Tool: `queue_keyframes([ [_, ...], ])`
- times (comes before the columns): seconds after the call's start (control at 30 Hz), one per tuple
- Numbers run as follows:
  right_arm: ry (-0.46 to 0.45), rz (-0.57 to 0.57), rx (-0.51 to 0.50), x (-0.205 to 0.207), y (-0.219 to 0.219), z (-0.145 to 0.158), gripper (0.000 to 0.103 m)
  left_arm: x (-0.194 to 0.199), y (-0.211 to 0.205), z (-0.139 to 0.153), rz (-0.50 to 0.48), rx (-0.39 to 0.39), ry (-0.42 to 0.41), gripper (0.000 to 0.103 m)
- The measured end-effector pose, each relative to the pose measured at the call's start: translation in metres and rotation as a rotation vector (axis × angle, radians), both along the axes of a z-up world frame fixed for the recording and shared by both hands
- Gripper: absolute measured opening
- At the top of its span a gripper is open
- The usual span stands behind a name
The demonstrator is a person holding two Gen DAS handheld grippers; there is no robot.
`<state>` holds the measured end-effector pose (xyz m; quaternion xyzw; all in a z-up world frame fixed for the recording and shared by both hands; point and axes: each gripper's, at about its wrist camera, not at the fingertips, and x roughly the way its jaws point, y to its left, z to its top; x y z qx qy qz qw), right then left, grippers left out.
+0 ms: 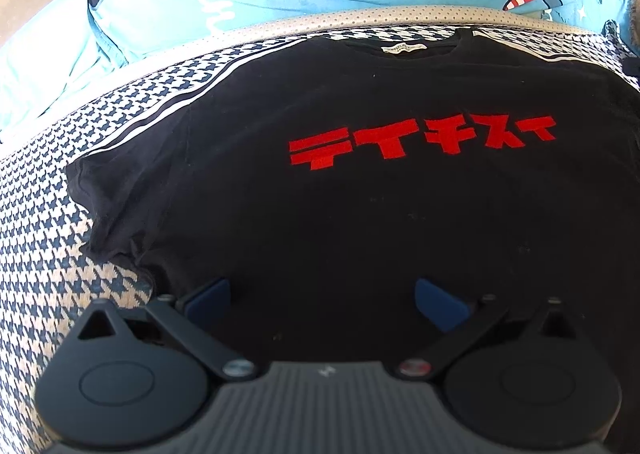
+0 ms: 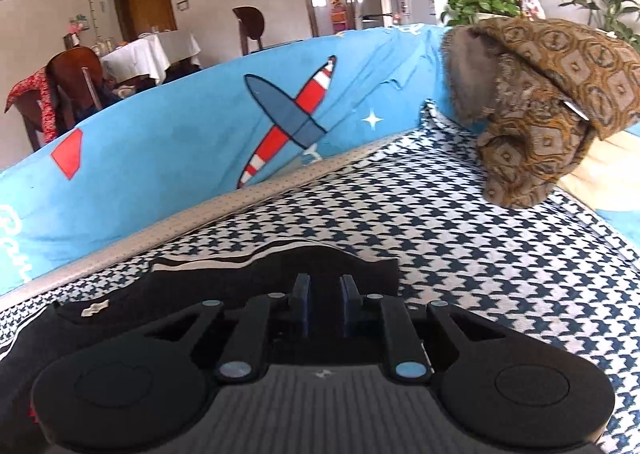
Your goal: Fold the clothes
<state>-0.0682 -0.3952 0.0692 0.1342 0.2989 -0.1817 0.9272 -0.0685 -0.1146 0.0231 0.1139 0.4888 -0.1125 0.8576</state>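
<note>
left wrist view: looks steeply down past the left hand-held gripper (image 1: 322,296), close over the black T-shirt (image 1: 360,194).
right wrist view: shallower, beyond the right hand-held gripper (image 2: 325,296) toward the room.
shared: T-shirt, houndstooth cover (image 2: 460,222), blue backrest (image 2: 180,150).

Daylit, bright, soft shadows. Strong fisheye bending toward edges, dark vignette in corners. Black shirt (image 1: 360,214) underexposed, folds lost. Slight softness on far room; gripper bodies close, mildly blurred.

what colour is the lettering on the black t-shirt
Red lettering on the black t-shirt, clearest in the left wrist view.
</note>
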Motion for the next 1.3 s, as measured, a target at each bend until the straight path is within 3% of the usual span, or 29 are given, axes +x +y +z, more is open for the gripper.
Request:
queue_keyframes([
  [0.3, 0.003, 0.128, 0.016, 0.027, 0.041, -0.006, 0.031, 0.000, 0.007, 0.000, 0.004, -0.022, 0.008, 0.103],
  [0.97, 0.023, 0.202, 0.010, 0.062, 0.074, -0.021, 0.039, 0.000, 0.017, -0.002, -0.003, -0.056, 0.019, 0.103],
  [1.13, 0.018, 0.214, 0.007, 0.074, 0.078, -0.025, 0.047, 0.001, 0.017, -0.002, -0.001, -0.065, 0.023, 0.103],
  [1.3, 0.028, 0.226, 0.002, 0.089, 0.083, -0.031, 0.047, 0.001, 0.018, -0.003, -0.003, -0.070, 0.023, 0.103],
])
